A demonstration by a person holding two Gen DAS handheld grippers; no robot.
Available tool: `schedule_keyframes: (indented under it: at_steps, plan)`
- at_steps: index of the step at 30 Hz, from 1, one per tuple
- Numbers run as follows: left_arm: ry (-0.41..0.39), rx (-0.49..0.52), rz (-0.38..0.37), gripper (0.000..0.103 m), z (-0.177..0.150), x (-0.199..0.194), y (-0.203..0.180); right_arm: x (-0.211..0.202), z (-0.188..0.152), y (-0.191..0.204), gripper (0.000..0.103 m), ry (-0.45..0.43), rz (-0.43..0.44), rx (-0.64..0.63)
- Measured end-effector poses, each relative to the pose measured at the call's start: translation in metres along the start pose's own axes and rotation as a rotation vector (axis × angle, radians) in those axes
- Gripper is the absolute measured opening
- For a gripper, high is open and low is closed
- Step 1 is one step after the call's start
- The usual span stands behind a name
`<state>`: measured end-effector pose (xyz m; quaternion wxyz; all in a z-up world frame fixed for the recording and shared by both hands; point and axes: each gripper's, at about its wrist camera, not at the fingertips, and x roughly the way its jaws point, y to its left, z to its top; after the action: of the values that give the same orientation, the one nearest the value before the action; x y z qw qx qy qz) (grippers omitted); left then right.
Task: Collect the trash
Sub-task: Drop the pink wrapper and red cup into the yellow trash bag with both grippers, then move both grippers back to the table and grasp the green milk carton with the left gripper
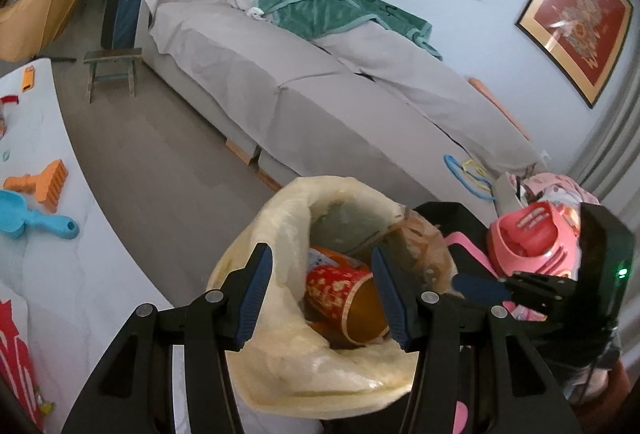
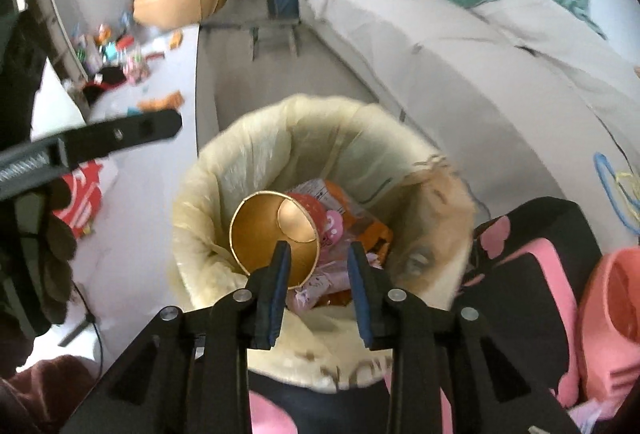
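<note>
Right gripper (image 2: pixel 319 254) fingers parted, red paper cup (image 2: pixel 276 234) in bin (image 2: pixel 256 154)

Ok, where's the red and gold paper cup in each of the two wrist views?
Left wrist: red and gold paper cup lies low centre, inside the bin bag, between the left hand-held gripper's fingers.
Right wrist: cup centre, gold mouth facing the camera.
Shared landmark: grey sofa.

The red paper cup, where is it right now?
In both wrist views the red paper cup lies on its side inside the lined trash bin, on top of wrappers, just ahead of the right gripper, whose open fingers don't hold it.
</note>
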<state>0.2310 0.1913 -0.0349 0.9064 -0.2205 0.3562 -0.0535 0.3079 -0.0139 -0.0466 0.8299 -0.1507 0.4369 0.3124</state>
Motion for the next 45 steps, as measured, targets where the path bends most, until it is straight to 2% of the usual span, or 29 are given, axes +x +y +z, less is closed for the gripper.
schedule_keyframes:
  at_steps: [6, 13, 17, 21, 27, 33, 37, 41, 45]
  plan:
    - [0.033, 0.064, -0.051, 0.053, -0.013, -0.003, -0.038, -0.060, -0.028, -0.015, 0.027, -0.131, -0.062, 0.090]
    - [0.163, 0.226, -0.183, 0.053, -0.057, 0.011, -0.120, -0.138, -0.099, -0.048, 0.027, -0.242, -0.236, 0.215]
    - [0.258, 0.288, -0.275, 0.053, -0.084, 0.023, -0.159, -0.173, -0.147, -0.072, 0.028, -0.263, -0.325, 0.308]
    - [0.361, 0.345, -0.401, 0.053, -0.113, 0.029, -0.198, -0.192, -0.185, -0.087, 0.030, -0.260, -0.372, 0.379]
    - [0.459, 0.471, -0.516, 0.053, -0.152, 0.019, -0.244, -0.212, -0.241, -0.105, 0.030, -0.259, -0.422, 0.485]
    - [0.427, 0.670, -0.550, 0.053, -0.181, 0.004, -0.272, -0.226, -0.280, -0.113, 0.031, -0.281, -0.445, 0.588]
    - [0.424, 0.685, -0.560, 0.053, -0.184, 0.009, -0.281, -0.234, -0.302, -0.109, 0.031, -0.297, -0.425, 0.646]
    - [0.449, 0.720, -0.505, 0.053, -0.191, 0.021, -0.289, -0.241, -0.320, -0.096, 0.034, -0.314, -0.426, 0.658]
    - [0.469, 0.762, -0.453, 0.053, -0.203, 0.025, -0.291, -0.240, -0.334, -0.085, 0.035, -0.295, -0.415, 0.657]
